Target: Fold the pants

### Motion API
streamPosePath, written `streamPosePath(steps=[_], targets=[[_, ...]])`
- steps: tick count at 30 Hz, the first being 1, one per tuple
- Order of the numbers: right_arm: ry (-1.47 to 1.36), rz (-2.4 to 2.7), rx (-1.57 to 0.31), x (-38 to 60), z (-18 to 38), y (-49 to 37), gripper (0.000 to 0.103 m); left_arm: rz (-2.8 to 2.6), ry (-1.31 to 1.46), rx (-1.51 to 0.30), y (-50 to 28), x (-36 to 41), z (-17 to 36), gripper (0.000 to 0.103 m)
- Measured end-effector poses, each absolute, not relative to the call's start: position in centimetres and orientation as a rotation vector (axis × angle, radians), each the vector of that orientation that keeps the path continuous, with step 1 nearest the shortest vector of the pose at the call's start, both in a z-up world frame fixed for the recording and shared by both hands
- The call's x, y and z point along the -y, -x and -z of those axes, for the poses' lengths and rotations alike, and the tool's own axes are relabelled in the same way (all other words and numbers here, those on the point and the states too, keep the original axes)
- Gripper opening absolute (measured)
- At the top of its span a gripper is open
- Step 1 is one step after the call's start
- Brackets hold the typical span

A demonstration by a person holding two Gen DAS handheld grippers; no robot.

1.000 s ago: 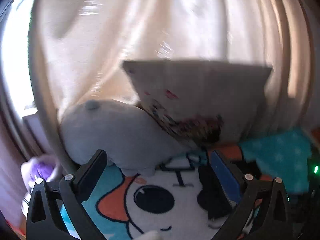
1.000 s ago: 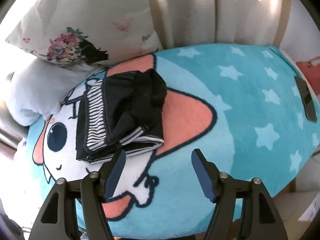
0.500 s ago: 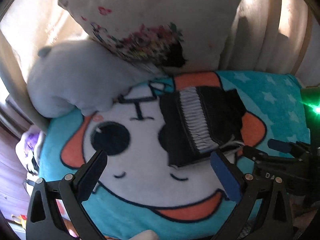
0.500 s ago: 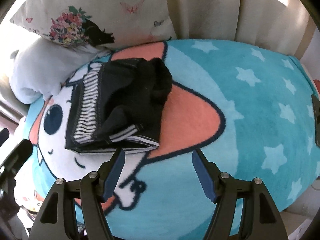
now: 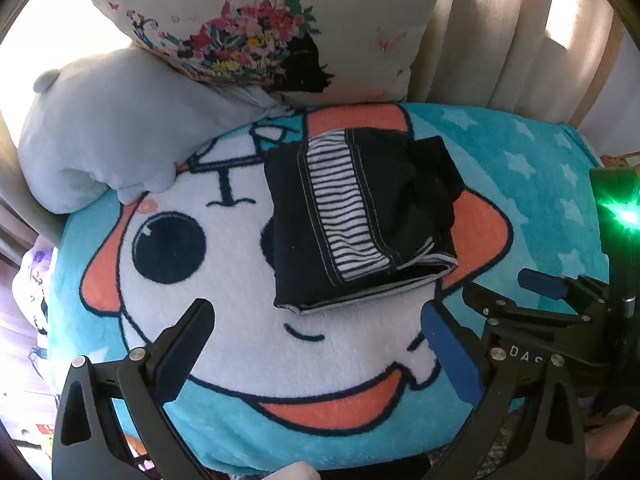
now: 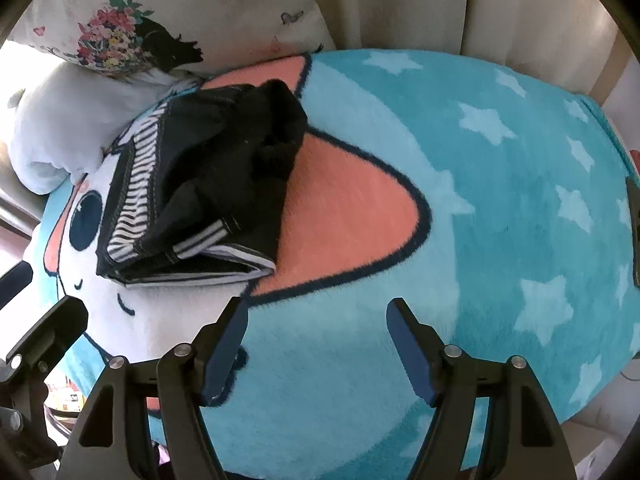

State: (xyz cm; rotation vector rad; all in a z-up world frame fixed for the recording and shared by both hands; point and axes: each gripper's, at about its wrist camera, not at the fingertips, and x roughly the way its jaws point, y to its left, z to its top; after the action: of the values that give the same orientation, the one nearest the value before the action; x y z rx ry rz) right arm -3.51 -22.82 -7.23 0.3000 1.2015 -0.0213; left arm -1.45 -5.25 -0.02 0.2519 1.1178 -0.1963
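Cream curtains (image 5: 500, 32) fill the top of both views; below them lies a teal cartoon blanket (image 5: 248, 352) on what I take to be a bed.

Change, left view: a second ago my left camera faced curtain and floral pillow (image 5: 256, 28); it has since tipped down, so blanket and garment now fill the frame. Right view: the garment has grown larger, so I have closed in slightly.

Item, pants (image 5: 360, 216): black with a striped panel, lying centre-right in the left view and centre-left in the right view (image 6: 200, 184), as a compact layered stack, stacked edges toward the lower frame. Upper right part bunched, not flat. I judge them folded; one moment cannot tell whether any tidying is left.

Item, left tool (image 5: 316, 344): jaws wide, empty, lower frame, short of the stack's near edge.

Item, right tool (image 6: 316, 340): jaws wide, empty, above bare blanket at lower centre, touching nothing that I can see.

Item, grey plush cushion (image 5: 104, 136): upper left, apart from the pants.
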Motion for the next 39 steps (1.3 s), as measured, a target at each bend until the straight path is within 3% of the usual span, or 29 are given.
streamPosePath(steps=[39], targets=[[-0.183, -0.002, -1.21, 21.0, 7.5, 2.4, 0.078, 0.173, -0.077, -1.227, 0.0, 3.7, 2.4, 0.103]])
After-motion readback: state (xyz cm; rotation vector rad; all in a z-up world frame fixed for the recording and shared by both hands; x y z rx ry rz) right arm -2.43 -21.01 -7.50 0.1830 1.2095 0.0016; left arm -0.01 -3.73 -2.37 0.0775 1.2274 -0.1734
